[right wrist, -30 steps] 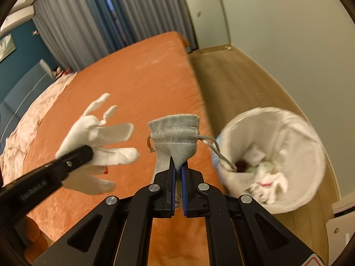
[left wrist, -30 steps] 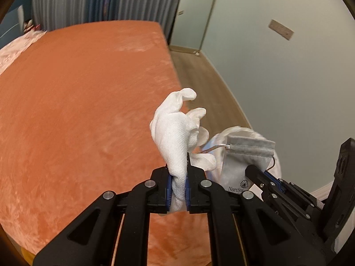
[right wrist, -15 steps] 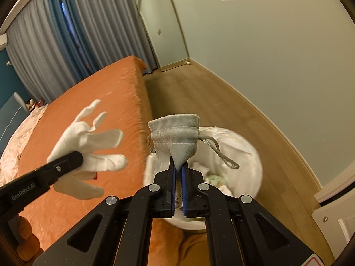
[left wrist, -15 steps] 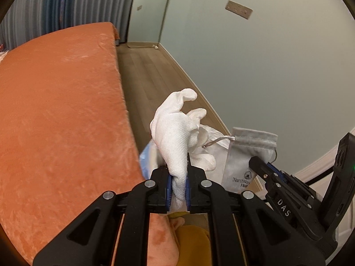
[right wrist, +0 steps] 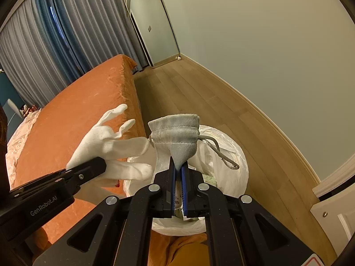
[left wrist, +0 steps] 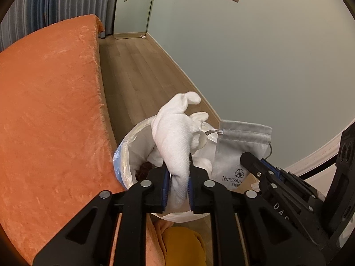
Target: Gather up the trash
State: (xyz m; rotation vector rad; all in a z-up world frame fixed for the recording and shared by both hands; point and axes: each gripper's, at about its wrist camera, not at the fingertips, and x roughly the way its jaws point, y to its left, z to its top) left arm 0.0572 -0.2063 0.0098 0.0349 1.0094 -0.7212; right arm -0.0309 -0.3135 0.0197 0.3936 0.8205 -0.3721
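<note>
My left gripper [left wrist: 178, 173] is shut on a white cloth glove [left wrist: 177, 128] and holds it upright over the white-lined trash bin [left wrist: 133, 141]. My right gripper [right wrist: 178, 173] is shut on a grey drawstring pouch [right wrist: 177, 137], also above the bin [right wrist: 233, 155]. The glove [right wrist: 106, 141] and the left gripper's finger [right wrist: 84, 173] show at the left of the right wrist view. The pouch [left wrist: 237, 153] and the right gripper's finger [left wrist: 257, 164] show at the right of the left wrist view. Crumpled trash lies inside the bin.
An orange bed [left wrist: 48, 102] runs along the left, its edge touching the bin. Wooden floor [right wrist: 210, 102] and a pale wall [right wrist: 266, 55] lie to the right. A mirror [right wrist: 153, 22] leans at the far end. Yellow-orange fabric [left wrist: 184, 246] lies below the grippers.
Both grippers swung right from over the bed to above the bin, still holding the glove and pouch. The bin now sits directly under them.
</note>
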